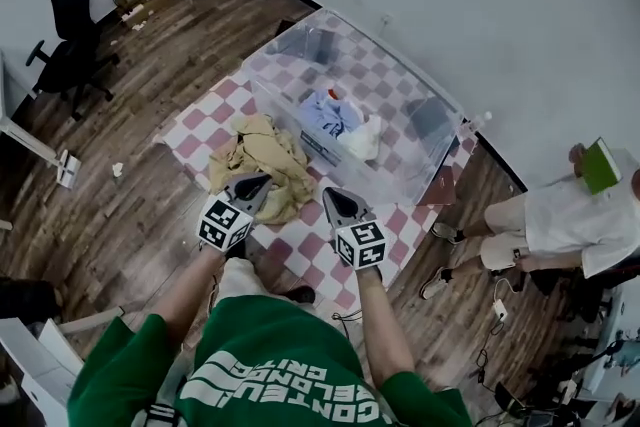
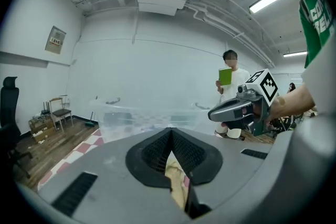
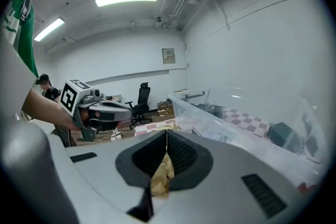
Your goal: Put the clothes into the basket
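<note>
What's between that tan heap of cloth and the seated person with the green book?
The clear basket, holding blue and white clothes, standing on the checked mat. The head view shows it.

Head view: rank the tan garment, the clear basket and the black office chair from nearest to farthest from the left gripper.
1. Tan garment: at the left gripper's tip.
2. Clear basket: just beyond the garment, upper right.
3. Black office chair: far off, upper left.
</note>
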Tool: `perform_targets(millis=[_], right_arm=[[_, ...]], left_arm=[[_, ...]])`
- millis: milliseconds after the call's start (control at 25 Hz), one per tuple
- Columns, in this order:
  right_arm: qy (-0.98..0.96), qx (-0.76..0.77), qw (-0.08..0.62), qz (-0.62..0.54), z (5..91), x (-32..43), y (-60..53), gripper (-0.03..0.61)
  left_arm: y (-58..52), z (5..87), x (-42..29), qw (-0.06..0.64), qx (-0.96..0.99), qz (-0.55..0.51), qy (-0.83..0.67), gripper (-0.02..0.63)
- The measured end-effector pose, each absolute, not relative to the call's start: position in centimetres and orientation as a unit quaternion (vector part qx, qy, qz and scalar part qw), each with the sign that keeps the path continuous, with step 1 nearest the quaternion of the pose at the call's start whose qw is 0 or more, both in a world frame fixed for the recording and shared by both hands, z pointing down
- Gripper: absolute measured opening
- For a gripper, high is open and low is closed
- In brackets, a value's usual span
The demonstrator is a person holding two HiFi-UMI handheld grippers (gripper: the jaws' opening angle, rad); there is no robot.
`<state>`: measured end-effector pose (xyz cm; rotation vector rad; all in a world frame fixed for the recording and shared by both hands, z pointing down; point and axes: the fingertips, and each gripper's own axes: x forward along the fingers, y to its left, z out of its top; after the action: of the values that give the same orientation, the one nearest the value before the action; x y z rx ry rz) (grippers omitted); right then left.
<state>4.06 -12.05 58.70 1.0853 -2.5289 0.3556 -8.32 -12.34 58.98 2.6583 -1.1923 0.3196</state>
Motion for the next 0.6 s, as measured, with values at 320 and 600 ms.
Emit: perform_targets(millis=[320, 600], right_arm=[[-0.894, 0.377, 0.199, 0.135, 61.1, -2.5, -15.0, 0.009], [-0.886, 0.375, 0.227, 0.151, 64.2, -5.1, -17.1, 0.011]], left_arm=[[-14.4, 62.0, -14.9, 0.131, 0.896, 0.118, -0.407, 0.003], [-15.7, 64.6, -17.4, 0.151, 0.894, 0.128, -0.402, 0.003]])
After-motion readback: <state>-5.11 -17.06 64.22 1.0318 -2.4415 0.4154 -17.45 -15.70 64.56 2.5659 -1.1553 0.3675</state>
